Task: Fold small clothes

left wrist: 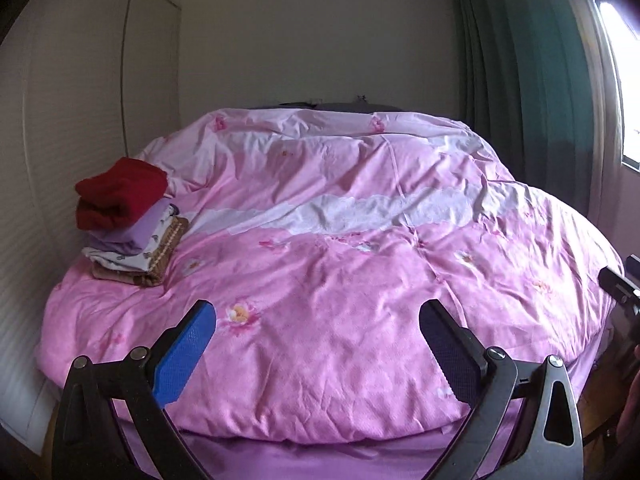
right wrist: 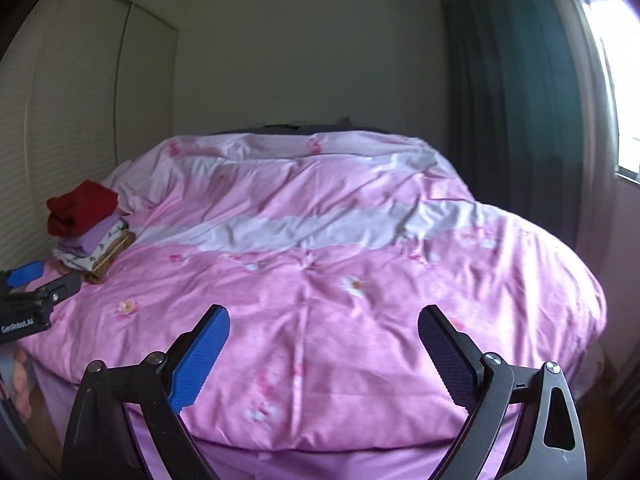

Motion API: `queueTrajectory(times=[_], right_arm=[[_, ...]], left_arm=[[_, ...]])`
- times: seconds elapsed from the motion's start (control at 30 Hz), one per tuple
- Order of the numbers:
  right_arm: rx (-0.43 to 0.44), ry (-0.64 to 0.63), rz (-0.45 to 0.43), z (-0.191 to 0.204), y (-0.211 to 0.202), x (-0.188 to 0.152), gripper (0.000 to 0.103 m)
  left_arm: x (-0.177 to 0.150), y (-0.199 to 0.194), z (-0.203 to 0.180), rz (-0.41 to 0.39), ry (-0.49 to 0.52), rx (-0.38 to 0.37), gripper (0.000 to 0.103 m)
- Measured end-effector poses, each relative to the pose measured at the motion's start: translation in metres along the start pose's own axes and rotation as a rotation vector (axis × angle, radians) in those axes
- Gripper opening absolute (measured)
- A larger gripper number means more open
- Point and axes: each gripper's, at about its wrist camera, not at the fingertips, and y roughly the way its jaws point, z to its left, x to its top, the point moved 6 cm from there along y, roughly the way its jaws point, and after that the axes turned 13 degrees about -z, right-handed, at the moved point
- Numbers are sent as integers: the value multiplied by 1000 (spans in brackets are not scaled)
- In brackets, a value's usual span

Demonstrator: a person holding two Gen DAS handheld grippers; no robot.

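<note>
- Left wrist view: one left gripper (left wrist: 318,322) points over the foot of the bed, its two fingers spread wide, one with a blue pad (left wrist: 186,354) and one with a dark pad (left wrist: 450,354); nothing lies between them.
- Right wrist view: one right gripper (right wrist: 324,328) hangs over the same end of the bed, its jaws likewise wide apart and empty, with pink cloth showing in the gap.
- One stack of folded clothes (left wrist: 128,222) sits on the left side of the bed, close to the wall, well apart from both grippers.
- At least four folded pieces can be counted in the stack: a red garment (left wrist: 120,194) on top, a lilac one (left wrist: 134,232) under it, a pale printed one (left wrist: 122,258) below that, and a brown one (left wrist: 138,274) at the bottom. Whether more are hidden inside, I cannot tell.
- No loose garment shows on the cover near either gripper.
- One pink quilt (left wrist: 340,320) covers the bed, rumpled, printed with small flowers and crossed by two whitish bands.
- A purple sheet (right wrist: 320,464) shows below the quilt's near edge.
- One light wardrobe (left wrist: 80,92) with a vertical door seam stands along the left wall.
- One dark green curtain (left wrist: 532,80) hangs at the right, beside a bright window (left wrist: 628,80).
- The back wall (left wrist: 312,40) is plain and pale.
- From the right wrist view, the left gripper appears at the left edge, just beside the stack.
</note>
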Motion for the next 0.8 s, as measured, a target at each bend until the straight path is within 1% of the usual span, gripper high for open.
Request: queueTrajectory(times=[0.2,0.37,0.47,0.53,0.8], right_arm=[[-32,5,-44,-4,-24,2,96],[-36,-14,-61,3,-36,6,97],[-33,-27,-78,7,-44,9,97],[-32,-34,-79,10,-48,11,99],[-22,-36,-89,15,-58,21,100]], left_arm=[[-5,-25,6,-35,-5,42,103],[-8,-40,17,-59,-3,77,103],[-12,-47,25,-64,-24,87,103],[-12,-49,27,-60,-30,85,103],[-1,-62,25,-96,-12,87,103]])
